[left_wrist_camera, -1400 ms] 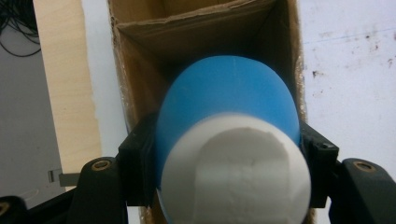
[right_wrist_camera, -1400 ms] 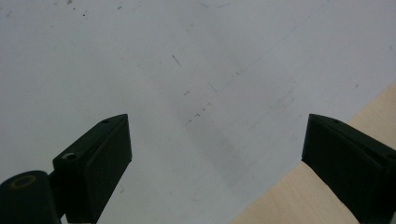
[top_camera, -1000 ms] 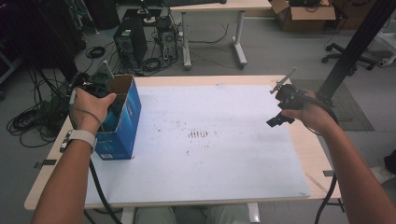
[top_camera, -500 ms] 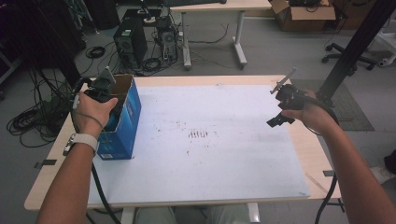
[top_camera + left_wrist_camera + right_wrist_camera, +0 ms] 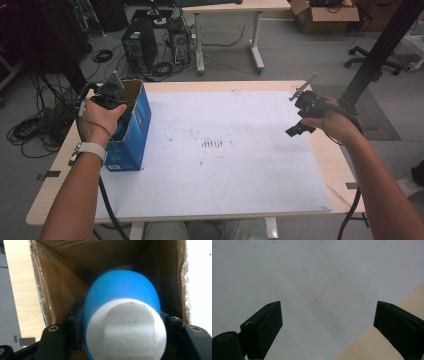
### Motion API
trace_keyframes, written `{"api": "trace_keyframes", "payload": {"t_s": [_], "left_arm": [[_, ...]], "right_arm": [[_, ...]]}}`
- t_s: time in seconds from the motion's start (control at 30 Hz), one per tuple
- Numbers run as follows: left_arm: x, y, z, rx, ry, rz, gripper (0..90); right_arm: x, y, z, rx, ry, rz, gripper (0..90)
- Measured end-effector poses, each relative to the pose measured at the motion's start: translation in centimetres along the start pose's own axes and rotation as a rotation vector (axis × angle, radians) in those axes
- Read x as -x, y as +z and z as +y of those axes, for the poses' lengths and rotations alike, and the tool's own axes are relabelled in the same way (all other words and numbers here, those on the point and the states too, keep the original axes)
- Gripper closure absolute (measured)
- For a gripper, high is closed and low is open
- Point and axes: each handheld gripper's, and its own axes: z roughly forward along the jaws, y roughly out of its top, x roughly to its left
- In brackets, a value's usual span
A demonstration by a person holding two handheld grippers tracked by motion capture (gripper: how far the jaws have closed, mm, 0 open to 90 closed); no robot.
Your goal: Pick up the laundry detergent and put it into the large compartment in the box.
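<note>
Here we see the left tool sunk into the open top of the blue carton, its jaws clamped on a blue-and-white rounded object. In the left gripper view that object sits squarely between the two black jaws, pressed on both flanks, its white end facing us and its blue body pointing deeper into the carton. The brown cardboard walls stand close on either side of the tool, with torn, taped rims just beyond each jaw; there is little slack sideways, while the way ahead stays open into the dark bottom.

The carton stands by the left edge of the counter, on the near-left corner of the white sheet. Between the left tool and the right tool lies the bare, scuffed sheet, wide and unobstructed.

The right tool hangs above the sheet's right margin with its jaws spread wide and nothing between them. In the right gripper view the sheet fills the gap between the jaws, and the wooden border of the counter runs diagonally beneath the right-hand jaw, so that tool sits right over the sheet's edge.
</note>
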Motion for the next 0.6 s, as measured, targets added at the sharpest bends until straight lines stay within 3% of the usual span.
{"api": "trace_keyframes", "payload": {"t_s": [0.6], "left_arm": [[-0.23, -0.40, -0.09, 0.006, -0.011, -0.005, 31.2]], "right_arm": [[-0.21, 0.09, -0.01, -0.003, -0.006, 0.002, 8.1]]}}
